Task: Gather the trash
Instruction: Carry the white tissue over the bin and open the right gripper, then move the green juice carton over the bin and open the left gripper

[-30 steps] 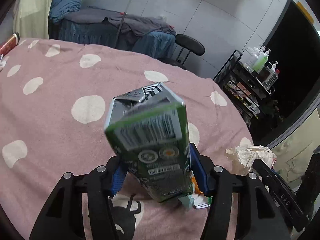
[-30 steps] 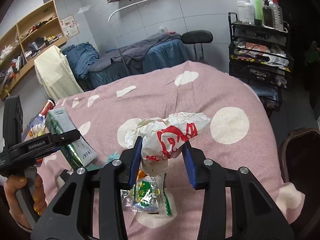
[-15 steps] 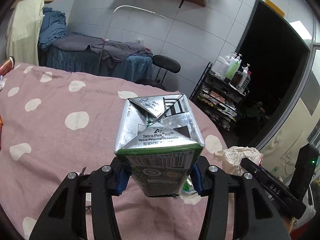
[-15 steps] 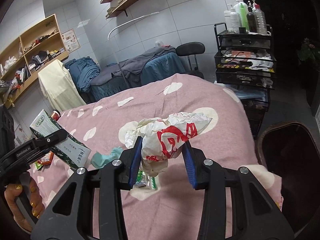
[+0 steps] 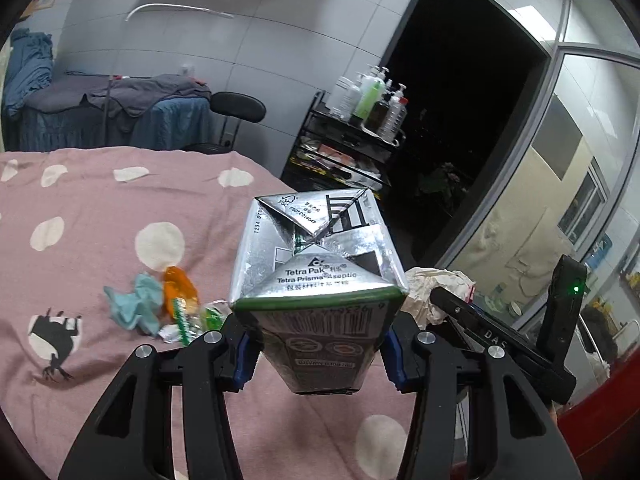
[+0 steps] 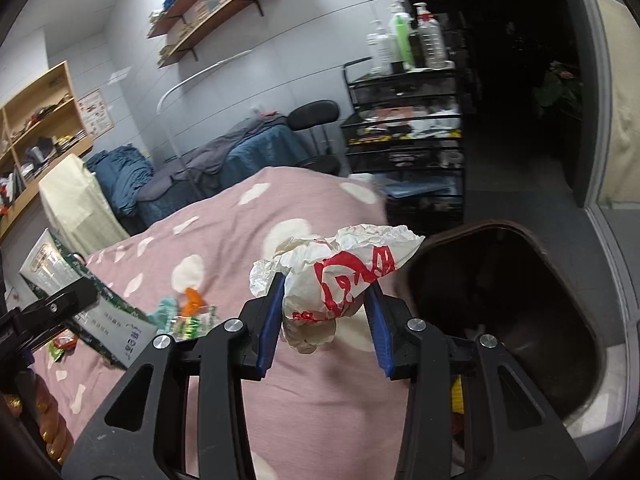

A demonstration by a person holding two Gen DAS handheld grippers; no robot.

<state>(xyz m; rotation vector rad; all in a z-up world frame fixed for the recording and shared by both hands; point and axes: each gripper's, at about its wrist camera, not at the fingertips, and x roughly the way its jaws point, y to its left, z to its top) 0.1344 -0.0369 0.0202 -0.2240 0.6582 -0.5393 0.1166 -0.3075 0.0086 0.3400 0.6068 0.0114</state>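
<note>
Landmark: bed point(image 5: 100, 208) with pink cover, white spots and a small black animal print.

Item 1: drink carton point(image 5: 316, 300). Green printed sides with a barcode and round symbols; silver foil end folded in triangular flaps, lettered "Tetra Pak" and facing the left wrist camera. Held above the bed near its far edge, tilted, clamped between the blue pads of the left gripper point(image 5: 316, 354), whose jaws are clenched on its lower body. In the right wrist view the same carton point(image 6: 86, 300) shows its green and white side, raised over the bed at that view's left.

Item 2: crumpled paper wrapper point(image 6: 336, 276). White, heavily creased, with red printing. Gripped between the blue pads of the right gripper point(image 6: 325, 334), jaws grasping its lower part; its upper end spreads wide above them. Carried over the edge of the bed, just beside the bin. The left wrist view shows it as a white wad point(image 5: 436, 286) next to the carton.

Item 3: loose trash pile point(image 5: 160, 304) lying on the bed: a teal crumpled scrap, an orange translucent piece, green and silver wrappers, all touching or just beside one another.

Item 4: dark brown bin point(image 6: 500, 320), open-topped, standing off the bed's edge.

Item 5: black wire cart point(image 6: 404, 140) beyond the bed, bottles on its top.
</note>
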